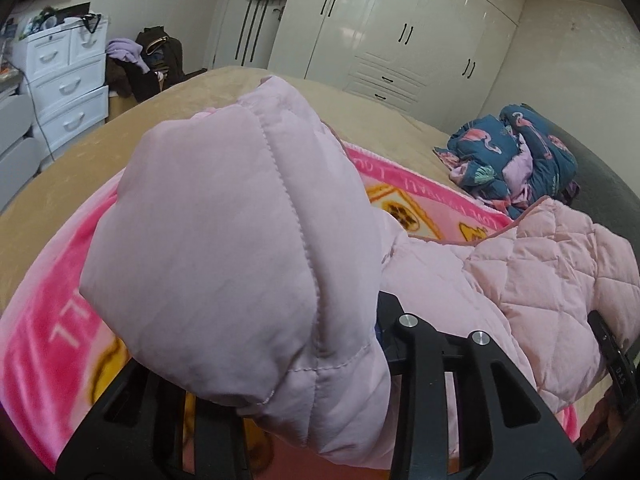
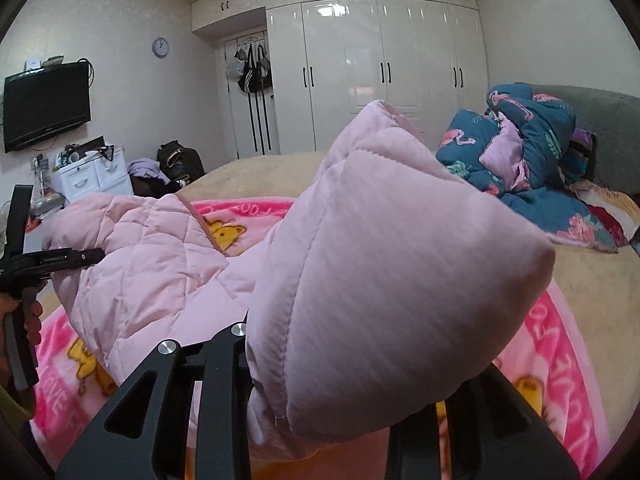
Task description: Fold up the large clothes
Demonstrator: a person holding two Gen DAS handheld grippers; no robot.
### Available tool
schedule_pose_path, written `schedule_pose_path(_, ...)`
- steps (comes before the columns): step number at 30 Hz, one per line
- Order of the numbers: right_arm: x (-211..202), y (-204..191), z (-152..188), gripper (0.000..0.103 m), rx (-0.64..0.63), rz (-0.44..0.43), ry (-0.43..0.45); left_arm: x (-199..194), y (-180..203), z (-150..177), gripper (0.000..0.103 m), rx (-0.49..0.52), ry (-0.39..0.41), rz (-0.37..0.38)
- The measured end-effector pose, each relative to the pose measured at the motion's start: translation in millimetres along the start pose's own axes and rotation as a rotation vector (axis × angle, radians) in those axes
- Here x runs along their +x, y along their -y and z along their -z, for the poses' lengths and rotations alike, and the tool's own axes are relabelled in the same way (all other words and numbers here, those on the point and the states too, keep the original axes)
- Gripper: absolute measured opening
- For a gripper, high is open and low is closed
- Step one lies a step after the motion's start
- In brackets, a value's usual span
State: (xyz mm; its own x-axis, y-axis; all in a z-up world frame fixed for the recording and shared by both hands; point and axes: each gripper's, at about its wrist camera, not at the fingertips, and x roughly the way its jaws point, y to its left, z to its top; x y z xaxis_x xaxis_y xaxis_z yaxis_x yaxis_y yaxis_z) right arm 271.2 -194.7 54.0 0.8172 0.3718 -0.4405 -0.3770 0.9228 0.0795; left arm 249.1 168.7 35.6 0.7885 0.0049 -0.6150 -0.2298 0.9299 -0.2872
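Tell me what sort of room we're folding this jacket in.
A bedroom, most likely in a home. The pink jacket lies on a bed spread with a pink blanket, a white built-in wardrobe fills the far wall, and a wall-mounted TV hangs above a white drawer unit.

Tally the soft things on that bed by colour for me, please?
Pale pink: 1, the quilted jacket, a part gripped in each claw.
Bright pink: 1, the bear blanket.
Dark blue: 1, the flamingo quilt.
Total: 3
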Motion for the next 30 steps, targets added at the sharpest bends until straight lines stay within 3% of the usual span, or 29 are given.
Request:
schedule_pose_path(14,-58,3,47,0.027,0.061,-0.007,-0.029,-50,1,52,0.028,0.036,-0.001,-0.001)
schedule_pose_path(24,-57,18,86,0.03,0.189,0.019,-0.107,-43,-13,79,0.03,0.017,-0.05,-0.038)
schedule_pose_path(30,-48,42,121,0.035,0.353,0.04,-0.19,-36,-20,92,0.033,0.021,-0.076,-0.066)
